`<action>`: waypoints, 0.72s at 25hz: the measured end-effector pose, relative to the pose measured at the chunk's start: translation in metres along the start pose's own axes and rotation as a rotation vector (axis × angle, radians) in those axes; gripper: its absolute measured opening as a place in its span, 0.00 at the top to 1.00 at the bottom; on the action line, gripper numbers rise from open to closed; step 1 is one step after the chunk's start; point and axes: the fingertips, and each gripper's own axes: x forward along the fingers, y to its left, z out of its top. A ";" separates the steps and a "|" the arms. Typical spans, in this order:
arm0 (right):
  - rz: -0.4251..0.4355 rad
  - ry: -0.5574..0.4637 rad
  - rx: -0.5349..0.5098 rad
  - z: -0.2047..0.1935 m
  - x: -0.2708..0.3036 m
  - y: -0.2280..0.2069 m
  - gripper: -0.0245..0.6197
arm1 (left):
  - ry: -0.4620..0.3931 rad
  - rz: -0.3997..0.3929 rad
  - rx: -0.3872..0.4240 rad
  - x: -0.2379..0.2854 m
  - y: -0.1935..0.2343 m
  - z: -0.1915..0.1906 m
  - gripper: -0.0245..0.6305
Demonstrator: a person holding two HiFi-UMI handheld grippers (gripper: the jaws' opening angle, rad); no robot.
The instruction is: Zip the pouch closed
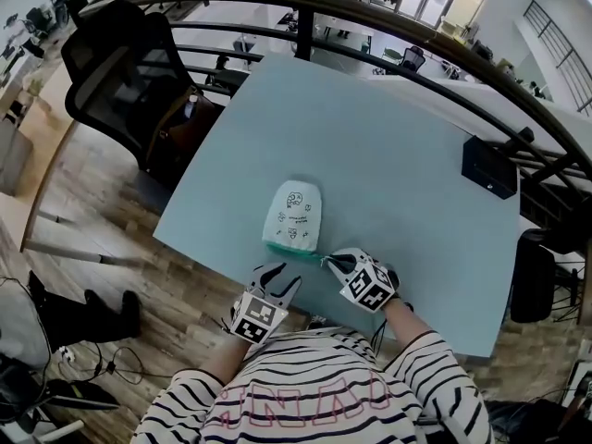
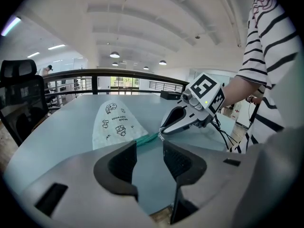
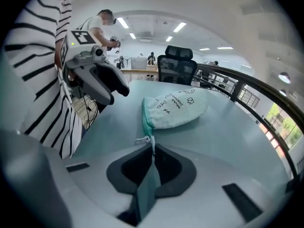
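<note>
Closest in, a striped shirt (image 1: 324,387) fills the bottom of the head view, with both tongs held out just past it over the near edge of the table (image 1: 388,155).

The left gripper (image 1: 280,280) is hanging wide open. In its own view the jaws are spread with nothing but bare tabletop seen between them, and the pouch's green zip (image 2: 147,138) is lying just past the tips, not touched.

The right gripper (image 1: 331,262) is clamped shut. In its own view the jaws are pressed together, and the little white zip pull (image 3: 142,139) is pinched right at the tips, at the near right corner of the pouch.

The pouch (image 1: 294,213) itself is laid flat on the table just beyond the two grippers. It's white with small doodle prints, the zip edge is turned toward the person and the rounded end is pointed away.

Further back, a black box (image 1: 488,166) is parked near the table's far right edge, well apart from the pouch. Behind everything a dark railing (image 1: 370,17) is curved round the table, and a black office chair (image 1: 129,63) is parked off to the left.
</note>
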 end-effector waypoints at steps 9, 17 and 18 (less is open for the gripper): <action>-0.037 -0.115 0.329 0.025 -0.003 0.009 0.90 | 0.011 -0.060 0.042 0.013 -0.006 0.000 0.73; -0.063 -0.162 0.406 0.042 -0.007 0.020 0.91 | 0.018 -0.104 0.085 0.028 -0.015 0.010 0.73; -0.067 -0.165 0.410 0.043 -0.008 0.020 0.91 | 0.020 -0.108 0.087 0.029 -0.015 0.011 0.73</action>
